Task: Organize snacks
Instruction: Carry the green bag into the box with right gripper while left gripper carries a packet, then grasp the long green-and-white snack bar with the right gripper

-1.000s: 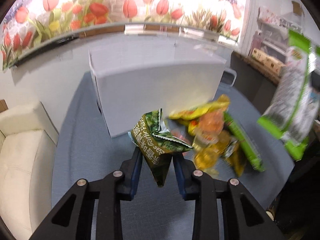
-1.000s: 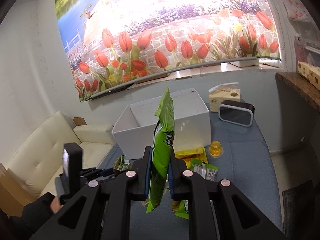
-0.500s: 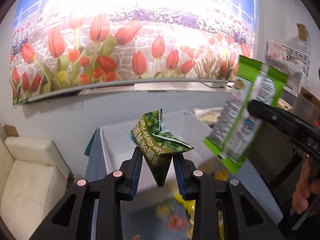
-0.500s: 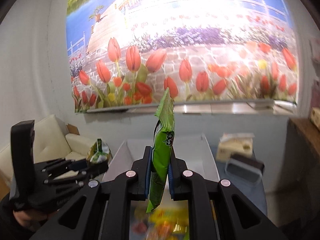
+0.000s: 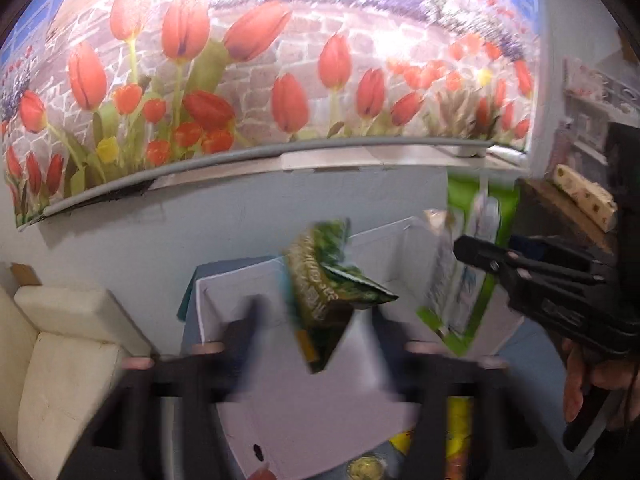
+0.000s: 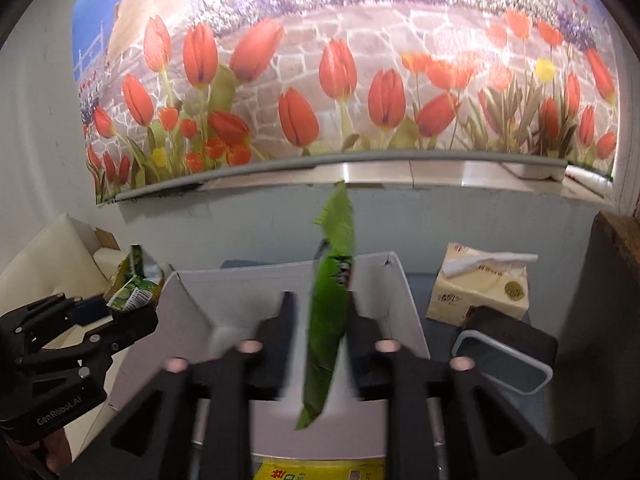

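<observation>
A dark green snack packet point(image 5: 328, 292) hangs loose between the blurred fingers of my left gripper point(image 5: 320, 332), whose jaws are opening above the white box point(image 5: 240, 292). In the right wrist view a bright green snack bag point(image 6: 332, 308) stands on edge between the spread fingers of my right gripper point(image 6: 320, 320). Its jaws are opening too, with a gap on the bag's left side, over the same white box point(image 6: 400, 280). The bright green bag point(image 5: 472, 264) also shows at the right of the left wrist view.
A tissue pack point(image 6: 480, 284) and a dark lidded container point(image 6: 504, 356) sit right of the box on the blue table. Yellow snack packs point(image 6: 320, 472) lie in front of it. A cream sofa point(image 5: 60, 340) stands at the left. A tulip mural covers the wall behind.
Both grippers carried their snacks forward over the white box and spread their fingers. The packet and the bag, pinched before, now sit loose between the fingers.
</observation>
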Tool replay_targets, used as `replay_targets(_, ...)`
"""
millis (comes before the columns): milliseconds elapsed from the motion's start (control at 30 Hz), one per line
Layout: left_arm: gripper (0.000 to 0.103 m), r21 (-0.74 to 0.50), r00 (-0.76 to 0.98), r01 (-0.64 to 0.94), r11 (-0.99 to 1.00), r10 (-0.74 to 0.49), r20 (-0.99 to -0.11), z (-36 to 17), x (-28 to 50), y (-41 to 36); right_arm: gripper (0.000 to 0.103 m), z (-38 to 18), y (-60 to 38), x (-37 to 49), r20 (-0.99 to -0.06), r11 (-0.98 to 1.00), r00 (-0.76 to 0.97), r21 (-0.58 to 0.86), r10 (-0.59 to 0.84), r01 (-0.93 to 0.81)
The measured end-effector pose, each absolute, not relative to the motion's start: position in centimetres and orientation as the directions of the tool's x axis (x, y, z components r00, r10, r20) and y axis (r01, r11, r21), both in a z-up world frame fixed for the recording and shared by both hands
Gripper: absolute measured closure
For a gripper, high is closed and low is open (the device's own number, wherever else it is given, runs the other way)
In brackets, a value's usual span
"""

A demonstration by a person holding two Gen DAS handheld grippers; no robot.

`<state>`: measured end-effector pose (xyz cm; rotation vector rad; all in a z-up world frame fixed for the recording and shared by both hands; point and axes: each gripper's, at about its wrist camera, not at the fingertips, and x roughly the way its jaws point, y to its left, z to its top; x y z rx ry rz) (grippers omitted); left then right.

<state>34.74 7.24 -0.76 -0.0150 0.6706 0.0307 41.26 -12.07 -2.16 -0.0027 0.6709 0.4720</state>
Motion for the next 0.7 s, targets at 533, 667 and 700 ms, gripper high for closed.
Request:
replay_targets(533, 0.0, -0.013, 0.809, -0.01, 1.0, 0.0, -0.588, -0.5, 30.8, 6.3, 0.0, -2.0, -15.7, 37.3, -0.59, 0.893, 0.674, 0.235, 0.445, -0.383)
replay_targets(667, 0.0, -0.015, 0.819, 0.021, 1.0, -0.026, -0.573, -0.8, 27.3, 5.2, 0.0, -2.8, -17.4, 33.8, -0.64, 0.918, 0.666, 0.181, 0.383, -0.354)
replay_targets(700, 0.0, -0.024, 0.82, 0.025, 0.999, -0.034, -0.571, -1.0, 26.1, 4.8, 0.0, -3.2, -17.8, 32.9, -0.658, 0.928, 0.665, 0.155, 0.353, -0.339)
